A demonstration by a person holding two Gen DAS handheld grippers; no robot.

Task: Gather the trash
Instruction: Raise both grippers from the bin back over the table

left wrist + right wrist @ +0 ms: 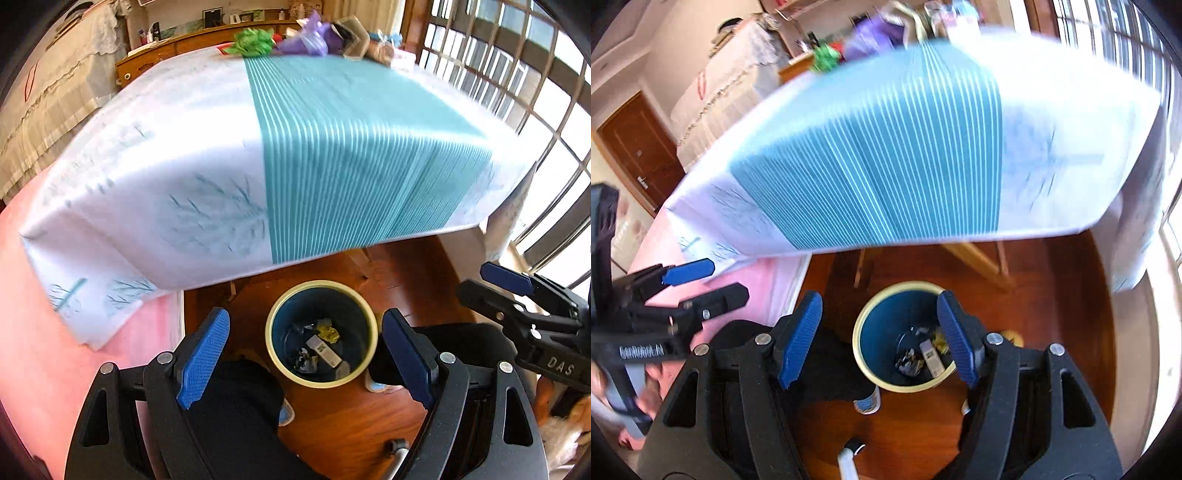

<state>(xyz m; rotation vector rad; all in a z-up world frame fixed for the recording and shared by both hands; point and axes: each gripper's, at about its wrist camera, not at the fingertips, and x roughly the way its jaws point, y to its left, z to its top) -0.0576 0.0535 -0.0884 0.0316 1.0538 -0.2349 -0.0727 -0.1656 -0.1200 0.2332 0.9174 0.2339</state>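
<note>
With both tongs, left gripper (306, 358) and right gripper (881, 339), spread and empty, pinch the light, crushable green crumpled paper wad (255, 42) at top centre by a raised fold.

Right gripper (879, 339): jaws apart, nothing between the pads.
Bin (866, 325): below and just ahead of the fingertips, on wooden floor (1052, 314); scraps (916, 360) at the bottom.
Table (905, 147): ahead and above, striped cloth, blurred.
Left gripper (713, 280): off to the left, jaws apart, empty.
</note>
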